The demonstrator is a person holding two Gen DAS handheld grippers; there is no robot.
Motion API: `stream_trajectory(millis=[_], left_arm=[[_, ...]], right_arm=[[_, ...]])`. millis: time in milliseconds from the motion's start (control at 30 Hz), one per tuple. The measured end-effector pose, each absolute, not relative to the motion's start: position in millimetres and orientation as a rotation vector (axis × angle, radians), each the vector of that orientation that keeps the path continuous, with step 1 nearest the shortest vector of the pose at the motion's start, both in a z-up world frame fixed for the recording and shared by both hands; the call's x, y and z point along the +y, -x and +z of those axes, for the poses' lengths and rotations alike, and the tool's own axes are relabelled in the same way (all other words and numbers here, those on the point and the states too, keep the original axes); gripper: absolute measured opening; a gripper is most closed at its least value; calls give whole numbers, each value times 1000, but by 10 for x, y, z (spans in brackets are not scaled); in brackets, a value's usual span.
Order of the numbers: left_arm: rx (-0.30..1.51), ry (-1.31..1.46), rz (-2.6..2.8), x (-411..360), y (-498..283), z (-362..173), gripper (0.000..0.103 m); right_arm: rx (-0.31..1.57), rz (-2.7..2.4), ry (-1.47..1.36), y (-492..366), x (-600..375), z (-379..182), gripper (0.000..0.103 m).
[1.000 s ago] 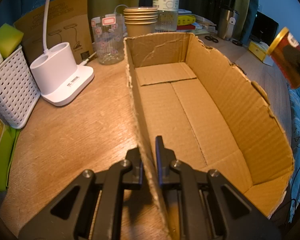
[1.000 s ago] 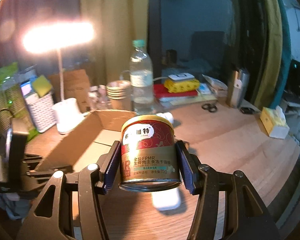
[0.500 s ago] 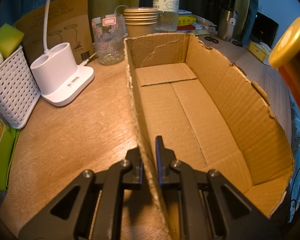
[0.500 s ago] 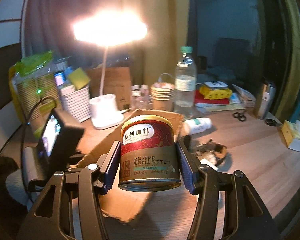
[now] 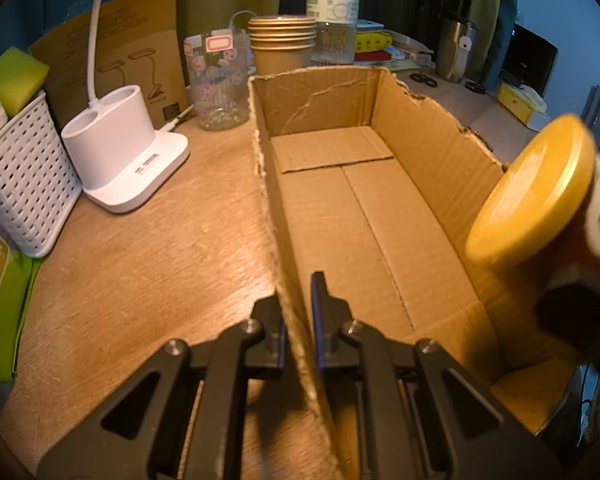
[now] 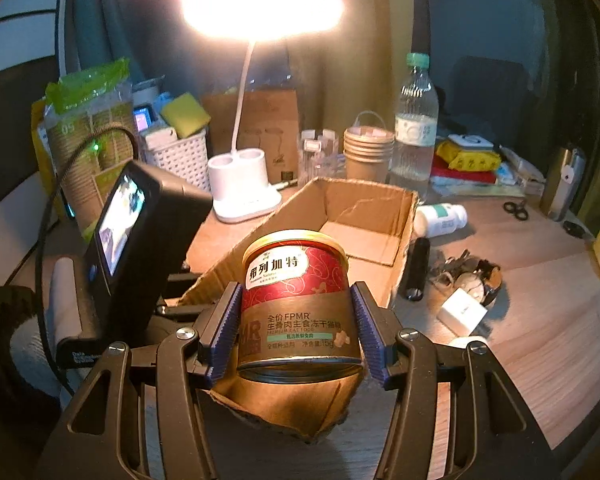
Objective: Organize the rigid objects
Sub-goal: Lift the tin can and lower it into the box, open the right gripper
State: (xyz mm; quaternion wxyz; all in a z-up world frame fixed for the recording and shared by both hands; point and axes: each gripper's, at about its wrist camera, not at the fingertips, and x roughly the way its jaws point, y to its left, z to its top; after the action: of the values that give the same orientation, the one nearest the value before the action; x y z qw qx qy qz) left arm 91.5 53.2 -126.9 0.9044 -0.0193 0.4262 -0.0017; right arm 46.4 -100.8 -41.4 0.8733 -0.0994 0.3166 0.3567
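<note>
Left wrist view. Landmark: cardboard box point(image 5: 360, 216), corrugated, open-topped, long and narrow, torn rim, bare flap floor. Left gripper point(image 5: 299, 320): jaws drawn all but together, pinching the box's near long wall, one finger outside, one inside. Can point(image 5: 540, 204): at the box's right wall, above the rim, tilted, its smooth yellow lid facing into the box; blurred. Left of the box: white lamp base point(image 5: 124, 160), glossy plastic with two round wells; beyond it a white perforated basket point(image 5: 24, 184). Behind the box's far end: patterned clear glass point(image 5: 218, 80), stacked paper cups point(image 5: 282, 42), ribbed water bottle point(image 5: 332, 12).

Right wrist view. Right gripper point(image 6: 296, 332): jaws about half spread, ribbed blue pads pressed on both sides of the can point(image 6: 296, 300), a short metal cylinder with a red and brown paper label and gold rim, long axis upright and leaning slightly away from the camera. The can hangs over the box's point(image 6: 364, 216) near corner, not yet inside. Right of the box: white pill bottle point(image 6: 440, 218) on its side, black stick-shaped item, watch point(image 6: 470, 280), white adapter point(image 6: 462, 310).

Judgement: the right hand alone carries the can; the open floor lies ahead of and below it, so the placing calls for a short lowering past the rim while the left steadies the wall.
</note>
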Motion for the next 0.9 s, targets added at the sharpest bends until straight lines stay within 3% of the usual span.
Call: stream_trajectory(millis=[900], left_arm=[[879,41,-2,528,-920,-1281,10]], right_arm=[[741,761,270,-466,-918,-542,58]])
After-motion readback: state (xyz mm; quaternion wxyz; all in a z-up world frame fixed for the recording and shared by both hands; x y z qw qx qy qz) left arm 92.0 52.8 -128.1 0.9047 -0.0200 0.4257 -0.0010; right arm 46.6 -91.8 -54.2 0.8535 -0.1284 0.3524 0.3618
